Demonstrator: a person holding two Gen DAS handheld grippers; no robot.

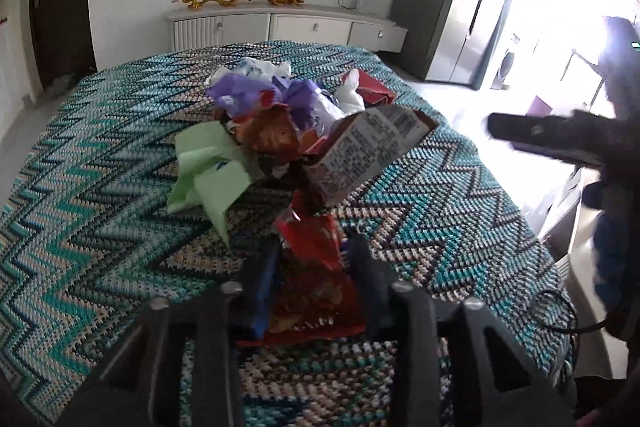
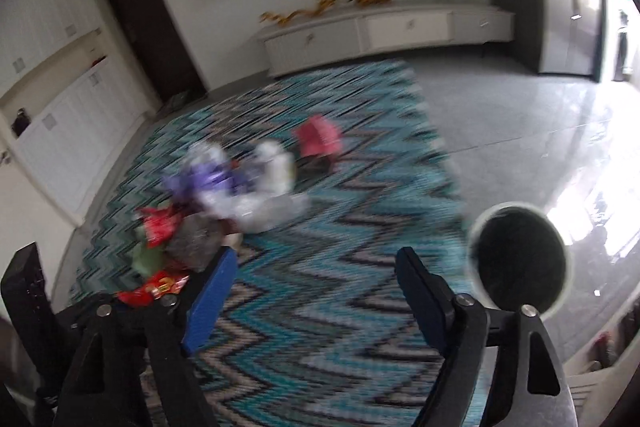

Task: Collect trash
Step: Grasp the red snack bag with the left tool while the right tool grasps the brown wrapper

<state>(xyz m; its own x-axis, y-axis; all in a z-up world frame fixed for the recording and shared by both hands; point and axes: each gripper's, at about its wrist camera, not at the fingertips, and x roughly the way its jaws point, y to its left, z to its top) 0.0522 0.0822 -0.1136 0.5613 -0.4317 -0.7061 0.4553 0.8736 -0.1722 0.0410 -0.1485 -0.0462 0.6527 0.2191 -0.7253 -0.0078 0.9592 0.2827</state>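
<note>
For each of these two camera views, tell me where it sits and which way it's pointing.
Left wrist: on the left gripper, angled down at the trash pile on the zigzag rug; its fingers straddle a red wrapper; the other gripper shows at right.
Right wrist: on the right gripper, angled down across the rug toward a round black bin; jaws open, empty.
Shared: rug, pile, white cabinet.

My left tool point(image 1: 312, 267) at bottom centre pinches a red snack wrapper point(image 1: 316, 283) on the zigzag rug point(image 1: 100, 187). Mid-frame sits the trash pile point(image 1: 288, 123), a green paper point(image 1: 208, 179) at its left. My right tool point(image 1: 560, 143) is at the right edge.
</note>
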